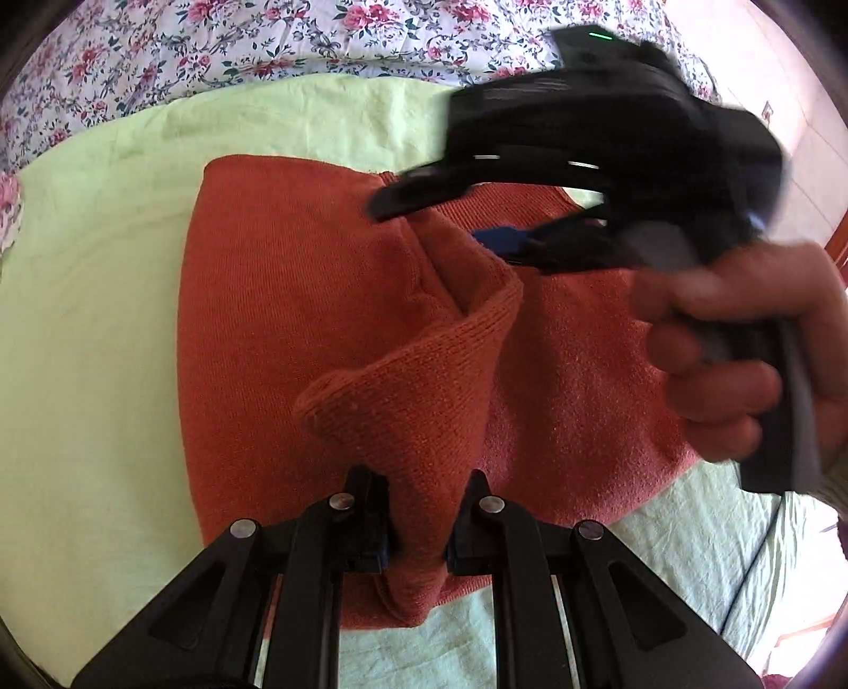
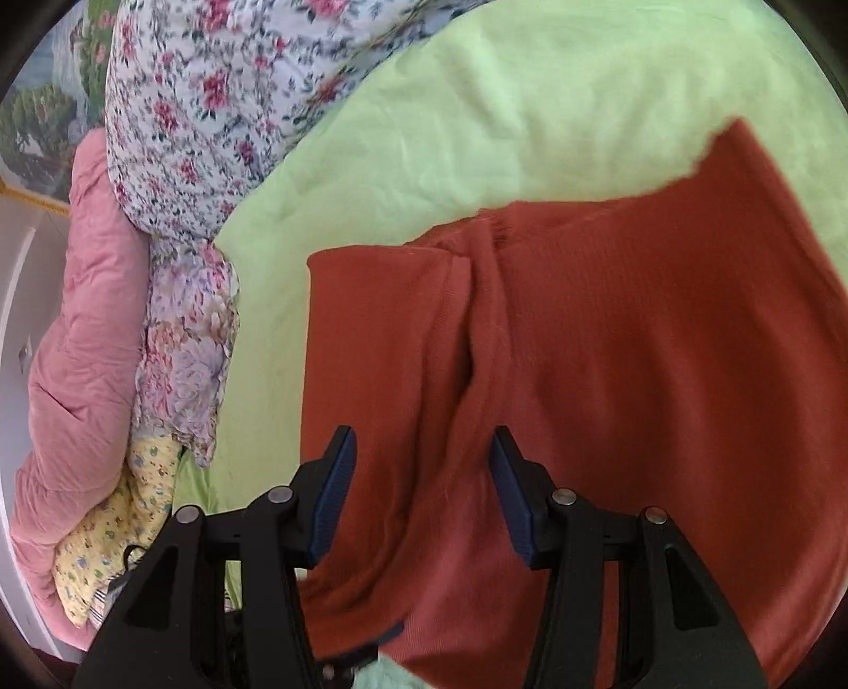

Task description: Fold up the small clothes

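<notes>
A rust-orange knit sweater point(image 1: 275, 318) lies spread on a light green sheet point(image 1: 95, 297). My left gripper point(image 1: 421, 514) is at the bottom of the left wrist view, shut on a raised fold of the sweater, which rises cone-like from between its fingers. A hand point(image 1: 731, 350) holds my right gripper point(image 1: 437, 222), blurred and open, over the sweater's far part. In the right wrist view the right gripper point(image 2: 424, 498) hangs open over the sweater point(image 2: 636, 371). Nothing sits between its blue pads point(image 2: 334, 493).
A floral quilt point(image 1: 212, 42) is bunched along the far side of the sheet, and it also shows in the right wrist view as the floral quilt point(image 2: 185, 132). Beside it lie a pink quilt point(image 2: 69, 318) and a yellow patterned cloth point(image 2: 122, 530). A thin cable point(image 1: 758, 556) runs across the sheet.
</notes>
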Tool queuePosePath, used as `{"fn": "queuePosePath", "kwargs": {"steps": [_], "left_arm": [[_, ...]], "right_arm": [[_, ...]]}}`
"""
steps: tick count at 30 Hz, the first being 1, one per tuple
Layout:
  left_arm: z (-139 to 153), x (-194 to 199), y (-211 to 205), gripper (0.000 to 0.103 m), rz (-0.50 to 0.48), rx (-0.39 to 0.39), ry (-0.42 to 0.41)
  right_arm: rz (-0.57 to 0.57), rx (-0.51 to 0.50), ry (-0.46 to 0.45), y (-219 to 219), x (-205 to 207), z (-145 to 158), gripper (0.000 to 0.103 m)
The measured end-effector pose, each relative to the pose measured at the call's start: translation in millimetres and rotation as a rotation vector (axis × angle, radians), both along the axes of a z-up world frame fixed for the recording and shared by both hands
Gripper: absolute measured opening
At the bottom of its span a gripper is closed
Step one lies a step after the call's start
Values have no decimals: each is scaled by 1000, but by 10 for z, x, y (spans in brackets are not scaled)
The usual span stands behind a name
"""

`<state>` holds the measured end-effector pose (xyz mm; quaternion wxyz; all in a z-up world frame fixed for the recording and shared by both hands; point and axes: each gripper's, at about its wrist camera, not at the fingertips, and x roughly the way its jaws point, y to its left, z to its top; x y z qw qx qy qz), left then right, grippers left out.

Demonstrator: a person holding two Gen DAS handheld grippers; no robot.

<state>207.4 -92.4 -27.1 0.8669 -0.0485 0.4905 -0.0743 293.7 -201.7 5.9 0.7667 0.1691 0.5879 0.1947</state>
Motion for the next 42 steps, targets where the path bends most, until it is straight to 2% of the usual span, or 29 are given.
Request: {"fn": "queuePosePath", "kwargs": {"steps": [2,3,4,5,6,11,15,17,22,26,30,36,38,42], "left_arm": [[8,-15,-24,12,4,5,0],[17,-26,-55,12,7,7,1],[36,-33,-68,12,10,3,2],[69,-30,-65,12,11,-7,3],[118,-32,-72,12,9,-18,0],[399,-4,-287,12,-67,-114,-39],[352,118,-678,13,-150,-152,-24],[268,160,-832,13,-178,-162,-4],[116,239,-1114,13,-223,-131,33],[92,307,-1022,15,-220,-158,47],[-16,329,-934,18,-222,-201,97],[115,345,-875,25,-256,-232,119],[132,306,-832,27,-263,-248,130],[229,172,-550,31,-273,-273,131]], "right_arm": [[39,-30,4,173,112,-73,48],[58,-60,-2,239,148,-94,33],[77,-100,-7,296,166,-105,24],[91,-122,-9,308,179,-92,16],[95,-123,-16,316,184,-57,15],[100,-76,-126,93,31,490,14],[84,-123,-175,-217,-51,758,14],[55,-195,-172,-402,-78,750,14],[-34,-217,-119,-875,-165,577,14],[-45,-197,-138,-966,-207,598,14],[-55,-230,-101,-1047,-187,445,14],[-73,-219,-108,-1099,-257,427,15],[-82,-224,-98,-1108,-259,428,17],[-106,-264,-110,-1120,-317,503,32]]}}
